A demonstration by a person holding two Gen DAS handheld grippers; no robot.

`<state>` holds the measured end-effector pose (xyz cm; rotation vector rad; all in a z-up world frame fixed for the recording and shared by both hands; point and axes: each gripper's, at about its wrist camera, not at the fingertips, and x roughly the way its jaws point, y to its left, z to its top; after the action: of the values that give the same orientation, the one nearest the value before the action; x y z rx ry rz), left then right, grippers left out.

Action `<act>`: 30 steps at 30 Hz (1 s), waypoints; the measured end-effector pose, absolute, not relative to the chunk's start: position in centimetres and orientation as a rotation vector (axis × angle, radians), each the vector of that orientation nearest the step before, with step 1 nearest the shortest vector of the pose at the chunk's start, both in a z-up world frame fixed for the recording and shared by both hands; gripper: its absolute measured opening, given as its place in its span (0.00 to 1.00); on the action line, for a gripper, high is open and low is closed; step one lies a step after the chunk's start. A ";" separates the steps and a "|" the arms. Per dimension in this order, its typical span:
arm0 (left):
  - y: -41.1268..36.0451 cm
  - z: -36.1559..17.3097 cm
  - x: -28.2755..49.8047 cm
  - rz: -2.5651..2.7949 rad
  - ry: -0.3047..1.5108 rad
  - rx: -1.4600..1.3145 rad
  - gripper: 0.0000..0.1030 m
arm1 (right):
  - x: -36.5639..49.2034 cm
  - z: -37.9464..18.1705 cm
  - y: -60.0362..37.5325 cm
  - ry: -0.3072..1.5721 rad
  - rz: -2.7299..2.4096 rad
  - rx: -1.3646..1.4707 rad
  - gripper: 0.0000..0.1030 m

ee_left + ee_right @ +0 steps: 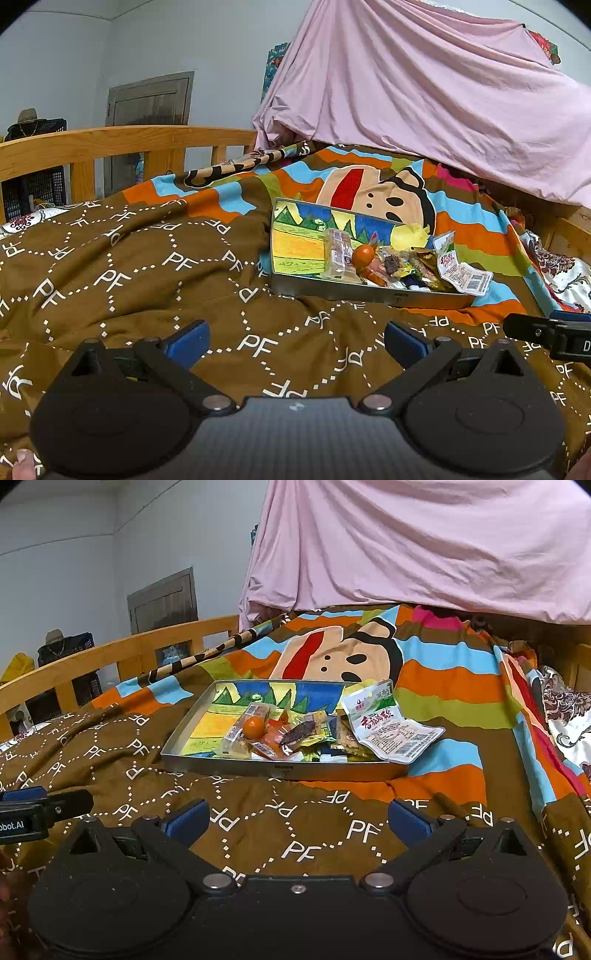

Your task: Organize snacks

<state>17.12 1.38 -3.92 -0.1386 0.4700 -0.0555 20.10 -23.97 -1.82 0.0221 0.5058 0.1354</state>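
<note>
A shallow rectangular metal tray [229,766] with a bright crayon-style landscape on its floor sits on a bed, on a brown quilt [295,834] printed with white "PF" letters, where that quilt meets a striped cartoon blanket [443,686]. The snacks lie heaped toward the tray's right end: a small round orange fruit [253,726], a clear-wrapped pale bar [338,254], a dark purple wrapped bar [298,732] and mixed foil packets. A large white snack pouch with red lettering [384,725] hangs over the tray's right edge onto the blanket. The tray's left end shows bare floor, room for spreading items out. Whether this heap is sorted or awaiting sorting cannot be judged.

The left gripper [297,341] and right gripper [299,821], black with blue pads, hover side by side near the quilt's front, both with fingers spread wide and holding nothing. Open quilt lies between them and the tray's front wall. A wooden bed rail [129,142] bounds the left edge; a draped pink sheet [424,542] closes off the back.
</note>
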 end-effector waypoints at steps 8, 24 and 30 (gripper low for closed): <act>1.6 -3.9 17.1 -0.056 0.470 -0.139 1.00 | 20.1 -1.8 -23.9 0.506 0.135 0.021 0.99; 1.6 -3.9 17.1 -0.056 0.470 -0.138 1.00 | 20.1 -1.8 -23.9 0.508 0.135 0.021 0.99; 1.7 -3.9 17.1 -0.055 0.470 -0.138 1.00 | 20.1 -1.8 -23.9 0.508 0.134 0.021 0.99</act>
<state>17.08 1.72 -3.92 -0.1378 0.4696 -0.0554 20.14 -23.88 -1.79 0.0208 0.5081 0.1341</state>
